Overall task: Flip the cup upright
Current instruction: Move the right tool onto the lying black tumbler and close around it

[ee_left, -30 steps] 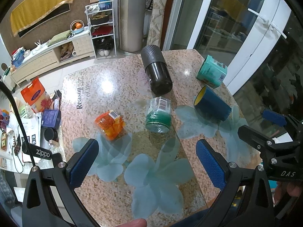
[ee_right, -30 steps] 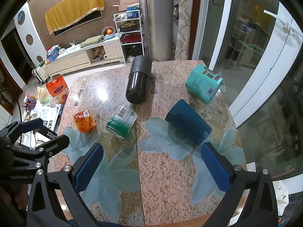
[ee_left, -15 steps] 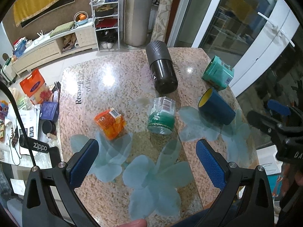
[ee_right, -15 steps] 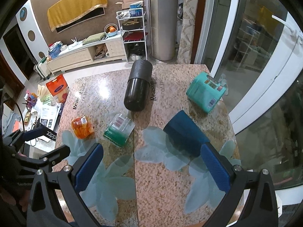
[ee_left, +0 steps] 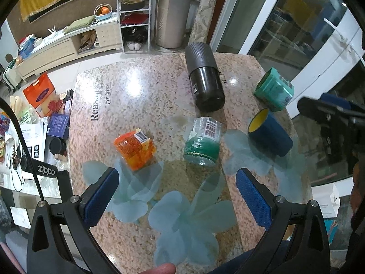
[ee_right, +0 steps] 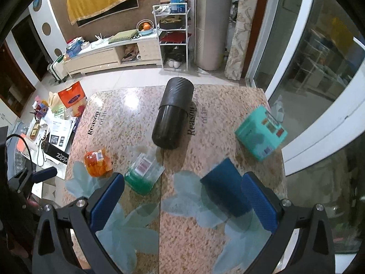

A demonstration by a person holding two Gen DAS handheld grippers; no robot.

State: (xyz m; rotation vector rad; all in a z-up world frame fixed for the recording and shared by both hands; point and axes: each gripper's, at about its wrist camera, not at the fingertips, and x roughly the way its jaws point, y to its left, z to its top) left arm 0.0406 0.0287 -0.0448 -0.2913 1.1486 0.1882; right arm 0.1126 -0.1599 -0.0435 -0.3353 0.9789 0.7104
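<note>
A dark blue cup with a yellow inside lies on its side on the granite table, mouth toward the far left. In the right wrist view the cup lies just ahead of my right gripper, close to its right finger. The right gripper is open and empty above the table. My left gripper is open and empty over the near table edge, with the cup to its far right. The right gripper's body shows in the left wrist view.
On their sides lie a black cylinder, a teal can, a clear glass with green base and an orange glass. Glass doors stand to the right. Clutter lies on the floor at left.
Both grippers have risen and pulled back slightly from the table. The right gripper has shifted so the blue cup sits nearer its right finger. No object has moved.
</note>
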